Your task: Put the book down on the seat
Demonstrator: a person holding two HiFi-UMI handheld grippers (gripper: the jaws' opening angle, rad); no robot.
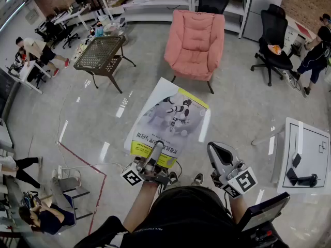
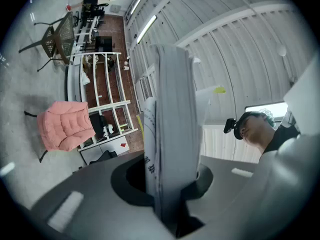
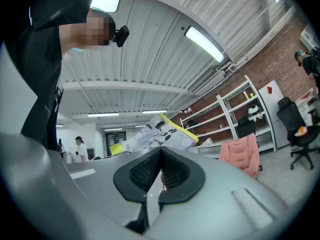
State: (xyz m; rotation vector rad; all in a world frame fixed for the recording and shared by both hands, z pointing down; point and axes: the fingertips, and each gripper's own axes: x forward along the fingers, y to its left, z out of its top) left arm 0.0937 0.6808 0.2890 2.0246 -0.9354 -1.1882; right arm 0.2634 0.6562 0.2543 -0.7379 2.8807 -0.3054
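A large thin book with a grey robot picture and yellow bands on its cover hangs out flat in front of me. My left gripper is shut on its near edge. In the left gripper view the book stands edge-on between the jaws. A pink armchair stands beyond the book, its seat bare; the same armchair shows at the left of the left gripper view. My right gripper is shut with nothing in it, to the right of the book. The right gripper view shows the book and armchair ahead.
A dark mesh side table stands left of the armchair. A black office chair and a person stand at the right. White shelving lines the back wall. A white table is at the right. People sit at the left.
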